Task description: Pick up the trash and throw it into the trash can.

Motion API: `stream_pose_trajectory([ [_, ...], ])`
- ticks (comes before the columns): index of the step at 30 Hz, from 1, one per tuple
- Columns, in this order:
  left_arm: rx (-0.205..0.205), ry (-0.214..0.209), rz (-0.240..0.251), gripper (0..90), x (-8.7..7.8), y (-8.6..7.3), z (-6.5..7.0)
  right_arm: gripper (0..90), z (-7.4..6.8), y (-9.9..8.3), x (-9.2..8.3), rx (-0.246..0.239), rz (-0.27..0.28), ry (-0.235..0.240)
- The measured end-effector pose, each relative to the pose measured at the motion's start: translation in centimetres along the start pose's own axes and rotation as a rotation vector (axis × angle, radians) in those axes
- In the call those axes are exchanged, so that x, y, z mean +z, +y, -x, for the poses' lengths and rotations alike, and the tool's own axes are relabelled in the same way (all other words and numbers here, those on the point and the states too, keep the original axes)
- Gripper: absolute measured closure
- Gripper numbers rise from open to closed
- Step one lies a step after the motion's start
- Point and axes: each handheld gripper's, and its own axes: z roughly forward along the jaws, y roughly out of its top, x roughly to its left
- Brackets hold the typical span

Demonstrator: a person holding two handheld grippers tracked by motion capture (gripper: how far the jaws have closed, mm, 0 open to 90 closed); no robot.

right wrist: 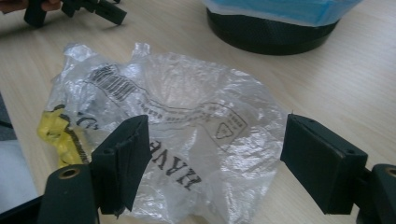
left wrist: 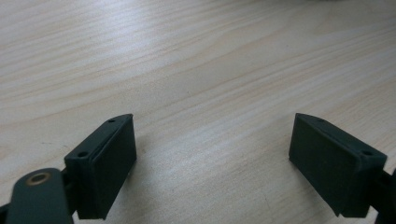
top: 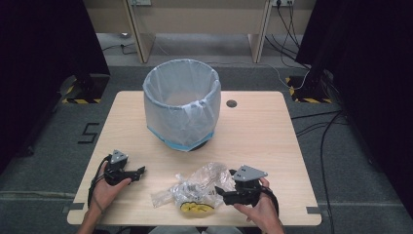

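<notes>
a crumpled clear plastic bag with black print and a yellow patch (top: pixel 199 191) lies at the near edge of the pale wooden table (top: pixel 258 131). the right gripper (right wrist: pixel 212 154) hovers spread over it. the left gripper (left wrist: pixel 212 158) stands spread above bare wood. behind sits a bin lined with a pale blue bag (top: pixel 181 102).

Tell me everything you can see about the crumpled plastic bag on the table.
The crumpled plastic bag is clear, thin film, printed with black lettering, a barcode and a triangle symbol, with a yellow patch at one end. It lies flat on the wooden table near the person's edge, in front of the lined bin. The open right gripper straddles it; no grip visible yet.
</notes>
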Motion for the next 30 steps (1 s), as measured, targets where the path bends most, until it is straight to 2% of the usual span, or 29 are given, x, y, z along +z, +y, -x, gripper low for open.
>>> stream_pose_trajectory([
  [10,0.000,0.001,0.000,13.9,0.0,0.0,0.0,23.9,-1.7,0.8,0.6,-0.010,0.011,0.070],
  [30,0.001,0.000,-0.001,13.9,0.0,0.0,0.0,24.6,-4.7,1.9,3.4,-0.059,-0.015,0.185],
])
